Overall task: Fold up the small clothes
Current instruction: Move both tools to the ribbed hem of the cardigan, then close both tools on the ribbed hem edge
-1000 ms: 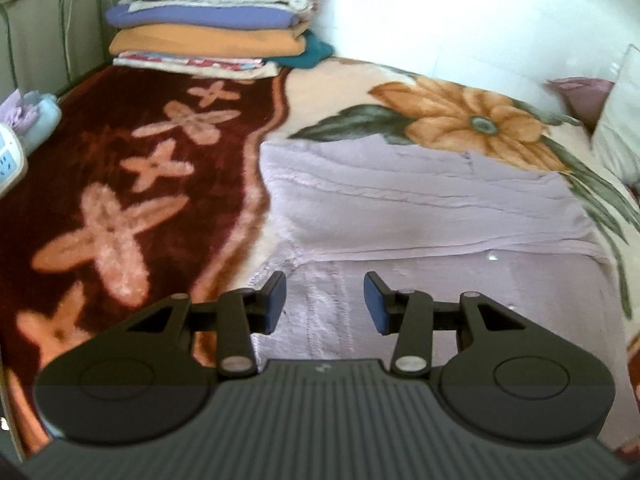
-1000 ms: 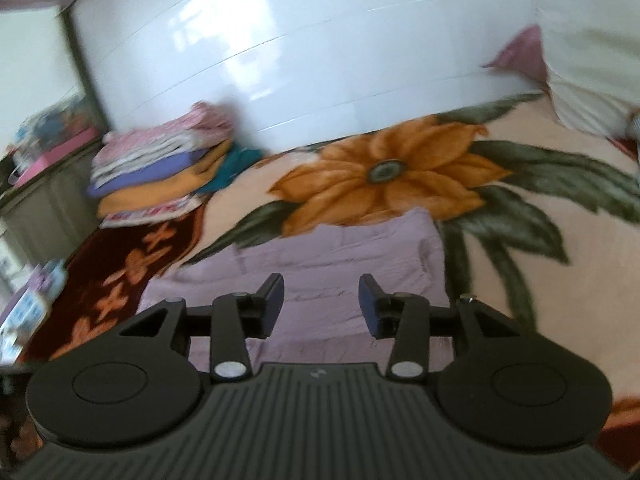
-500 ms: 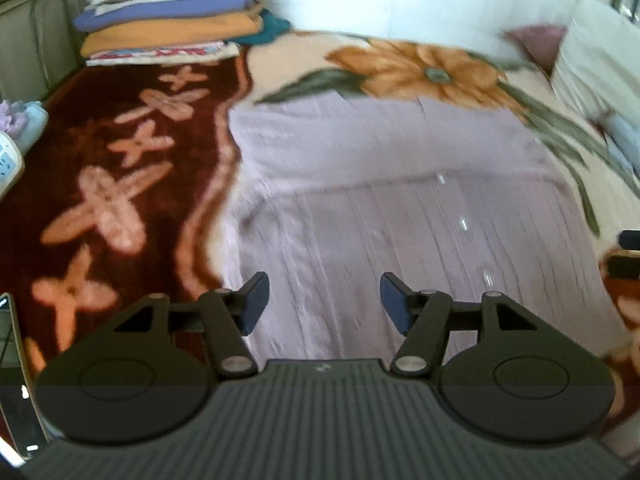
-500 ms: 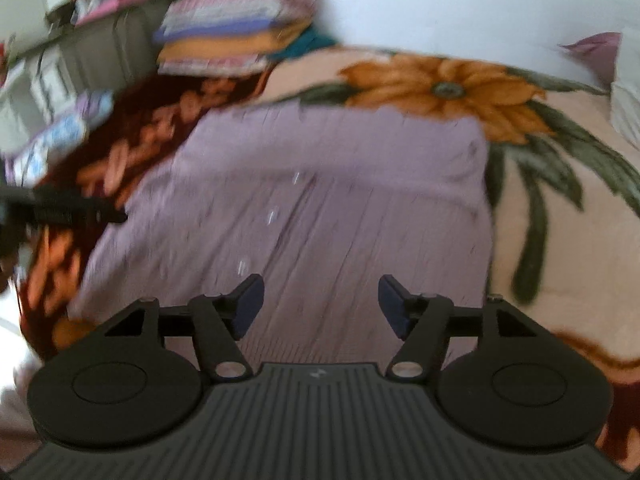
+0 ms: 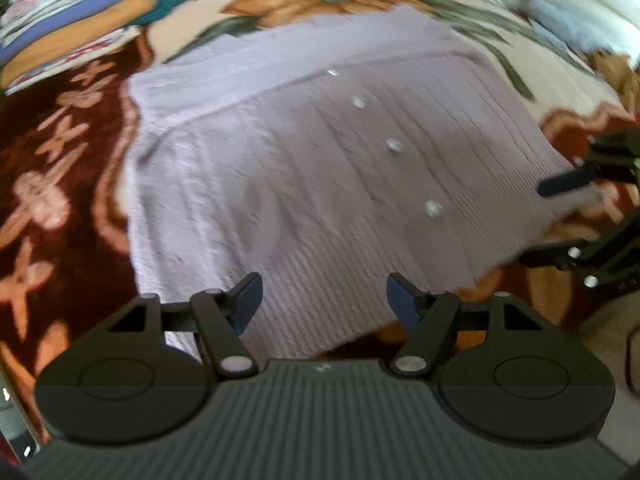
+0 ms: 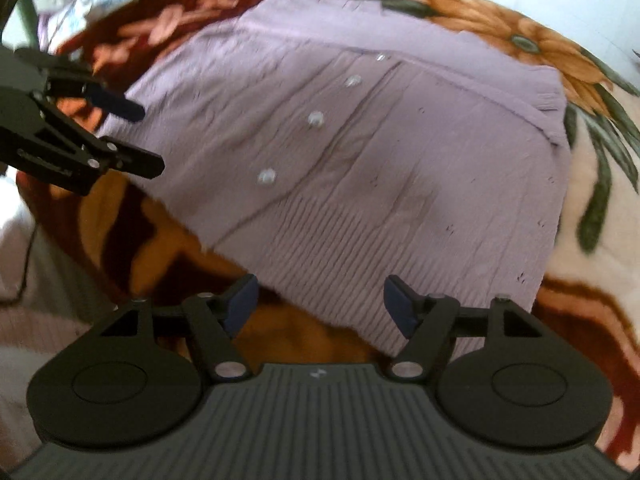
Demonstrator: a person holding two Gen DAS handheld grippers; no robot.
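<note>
A ribbed lilac knit cardigan [image 5: 320, 168] with small round buttons lies flat on the plush floral blanket [image 5: 60, 184], near the bed's front edge. Left tongs [image 5: 323, 296] and right tongs [image 6: 320, 300] are opening, gripping nothing.

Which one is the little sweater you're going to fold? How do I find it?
Look at the big flowery blanket covering the bed. Spread flat in its middle lies the lilac knitted cardigan. Unlike the folded stack by the wall, it is unfolded and has shiny buttons down the front.

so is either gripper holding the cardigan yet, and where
Nothing held: left gripper and right gripper are opening above the lilac cardigan's hem, pads clear.
</note>
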